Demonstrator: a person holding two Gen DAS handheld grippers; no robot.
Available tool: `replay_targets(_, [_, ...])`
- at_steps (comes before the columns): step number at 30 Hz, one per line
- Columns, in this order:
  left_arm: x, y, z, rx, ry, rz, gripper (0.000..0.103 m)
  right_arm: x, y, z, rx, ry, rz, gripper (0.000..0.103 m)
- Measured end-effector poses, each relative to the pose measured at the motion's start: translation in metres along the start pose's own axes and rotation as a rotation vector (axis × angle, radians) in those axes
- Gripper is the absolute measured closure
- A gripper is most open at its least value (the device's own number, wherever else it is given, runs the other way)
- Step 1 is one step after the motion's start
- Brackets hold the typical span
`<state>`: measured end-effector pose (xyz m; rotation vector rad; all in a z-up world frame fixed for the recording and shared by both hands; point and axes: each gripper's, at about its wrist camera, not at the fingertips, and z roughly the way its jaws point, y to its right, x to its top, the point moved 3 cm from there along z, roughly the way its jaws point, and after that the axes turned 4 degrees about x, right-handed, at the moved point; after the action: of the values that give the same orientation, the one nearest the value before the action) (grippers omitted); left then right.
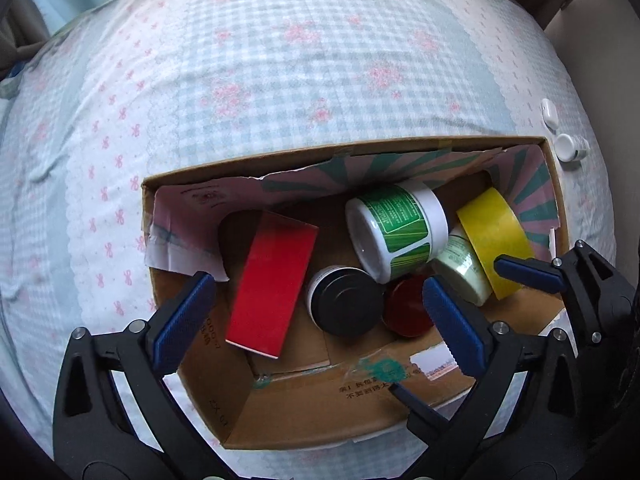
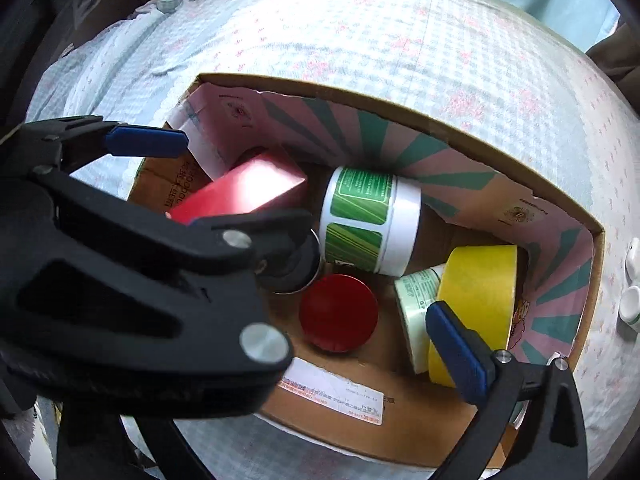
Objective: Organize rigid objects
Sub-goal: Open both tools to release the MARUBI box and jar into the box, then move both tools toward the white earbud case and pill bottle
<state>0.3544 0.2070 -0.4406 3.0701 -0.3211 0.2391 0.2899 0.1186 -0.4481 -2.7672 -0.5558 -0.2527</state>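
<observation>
A cardboard box lies on the bed. In it are a red box, a white jar with a green label, a black-lidded tin, a red lid, a pale green jar and a yellow tape roll. My left gripper is open and empty above the box. My right gripper is open and empty over the box; it shows at the right of the left wrist view.
The bed has a blue checked sheet with pink flowers. Two small white objects lie on the sheet just right of the box. The left gripper's black body fills the left of the right wrist view.
</observation>
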Motion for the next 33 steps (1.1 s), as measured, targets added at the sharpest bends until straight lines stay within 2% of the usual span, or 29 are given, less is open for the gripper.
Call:
replay_targets(5, [-0.001,0.001,-0.008,-0.013,0.005,-0.025,0.0,-0.017,0.006,-0.011,-0.01,0.007,0.001,0.0])
replay_targets(13, [-0.007,0.009,-0.031,-0.011,0.02,-0.025,0.0,-0.027,0.009,-0.03,-0.02,0.031,0.047,0.0])
replay_targets(14, [-0.009,0.01,-0.035,-0.01,0.025,-0.027,0.0,-0.017,0.007,-0.039,-0.027,0.045,0.052,0.0])
replay_targets(17, [-0.015,0.012,-0.052,0.02,0.053,-0.025,0.0,-0.022,0.005,-0.057,-0.048,0.074,0.055,0.0])
replay_targets(20, [-0.021,0.016,-0.07,0.017,0.075,-0.019,0.0,-0.026,0.006,-0.072,-0.068,0.09,0.061,0.0])
replay_targets(22, [-0.027,0.017,-0.082,0.027,0.089,-0.01,0.0,-0.019,0.011,-0.094,-0.075,0.117,0.09,0.0])
replay_targets(25, [-0.036,0.016,-0.095,0.047,0.08,-0.023,0.0,-0.02,0.008,-0.104,-0.072,0.125,0.107,0.0])
replay_targets(29, [-0.053,0.01,-0.117,0.019,0.093,-0.061,0.0,-0.035,0.002,-0.145,-0.051,0.157,0.167,0.0])
replay_targets(33, [-0.072,0.01,-0.141,0.063,0.146,-0.069,0.0,-0.049,0.003,-0.174,-0.046,0.208,0.207,0.0])
